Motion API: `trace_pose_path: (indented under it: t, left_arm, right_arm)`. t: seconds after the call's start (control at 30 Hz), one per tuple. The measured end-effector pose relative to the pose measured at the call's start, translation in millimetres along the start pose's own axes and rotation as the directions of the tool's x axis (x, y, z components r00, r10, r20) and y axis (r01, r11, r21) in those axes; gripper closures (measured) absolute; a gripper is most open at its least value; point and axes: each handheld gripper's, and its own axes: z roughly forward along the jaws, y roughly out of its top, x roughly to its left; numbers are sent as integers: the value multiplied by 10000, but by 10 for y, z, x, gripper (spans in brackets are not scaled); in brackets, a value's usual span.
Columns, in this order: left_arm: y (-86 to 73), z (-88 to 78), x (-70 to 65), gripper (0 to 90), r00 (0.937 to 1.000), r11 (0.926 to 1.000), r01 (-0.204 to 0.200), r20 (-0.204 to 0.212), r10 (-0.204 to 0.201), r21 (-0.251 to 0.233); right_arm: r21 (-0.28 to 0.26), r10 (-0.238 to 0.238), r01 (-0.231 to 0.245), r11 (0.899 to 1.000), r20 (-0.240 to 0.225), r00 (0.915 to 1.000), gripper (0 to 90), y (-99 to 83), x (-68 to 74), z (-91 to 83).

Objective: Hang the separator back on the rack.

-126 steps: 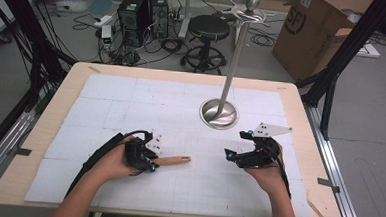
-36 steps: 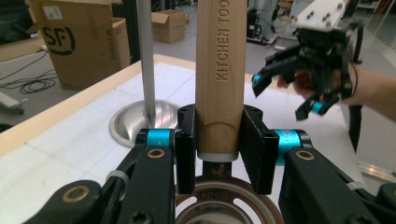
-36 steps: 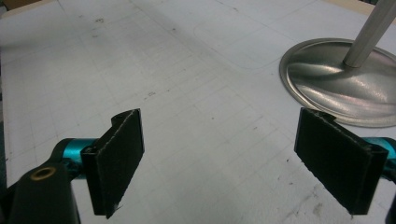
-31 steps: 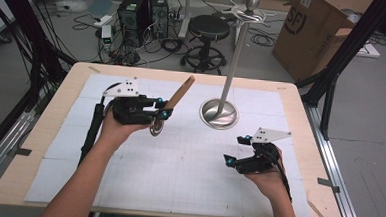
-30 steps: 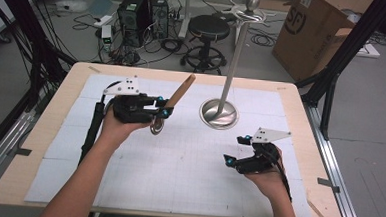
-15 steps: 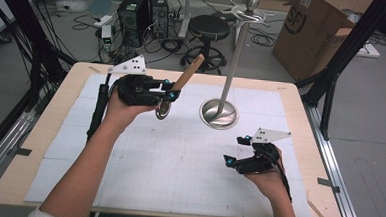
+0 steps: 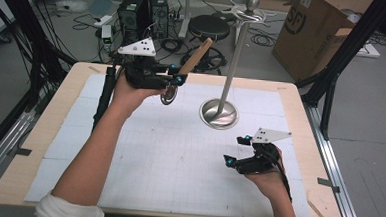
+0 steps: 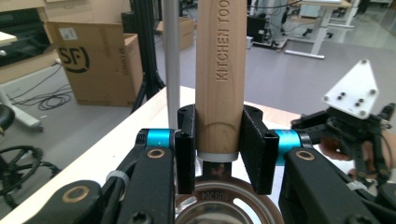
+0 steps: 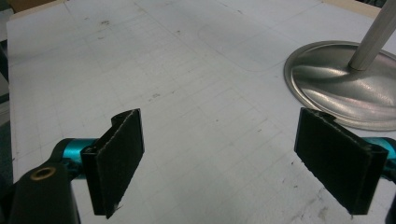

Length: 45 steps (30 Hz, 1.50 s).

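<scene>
A cluttered workshop floor surrounds the wooden table [image 7: 39, 130]: cables, a black stool [image 7: 213, 27], computer towers, and a cardboard box [image 7: 312, 32] off the far right corner. On the table lies a white gridded mat [image 7: 168, 162] covering nearly the whole top. Toward the far edge, right of centre, stands a metal stand [image 7: 234, 55], its round base [image 7: 219, 114] on the mat, its pole rising to a ball top with thin hooks.

Over at the far left of the table, the left gripper [image 7: 175, 80] is held high above the mat, its jaws clamped on the wooden handle of a kitchen tool [image 7: 194, 57]. The handle points up and away toward the stand's pole; the steel end [image 7: 167, 94] hangs below the jaws. In the left gripper view, the pads squeeze the handle just above its metal collar.

Near the right edge, the right gripper [image 7: 235, 151] sits low over the mat, jaws spread wide, holding nothing, the stand's base just beyond it.
</scene>
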Motion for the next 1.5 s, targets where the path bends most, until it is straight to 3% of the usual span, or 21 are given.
trace_pose_path:
  t: [0.27,0.6,0.87,1.33,1.5]
  left_arm:
    - [167,29,115,688,9998,9999,-42,179,44,-146]
    - [333,166,266,688,10000,10000,54,47,-54,20]
    - [407,298,344,688,9999,9999,167,31,-167,-16]
    - [514,331,499,688,9989,9991,327,-335,-336,-265]
    - [514,374,521,688,9985,9992,387,-373,-390,-96]
  right_arm:
    - [-2,57,-57,10000,1,10000,147,-10,-9,-4]
    - [-24,79,-79,10000,-61,10000,147,-11,-3,-7]
    - [-166,134,-135,9998,-63,9999,147,-22,-12,-33]
    - [-182,265,-265,9995,-24,9996,147,-75,-20,-72]
    - [-199,310,-310,9993,-7,9995,147,-80,-29,-84]
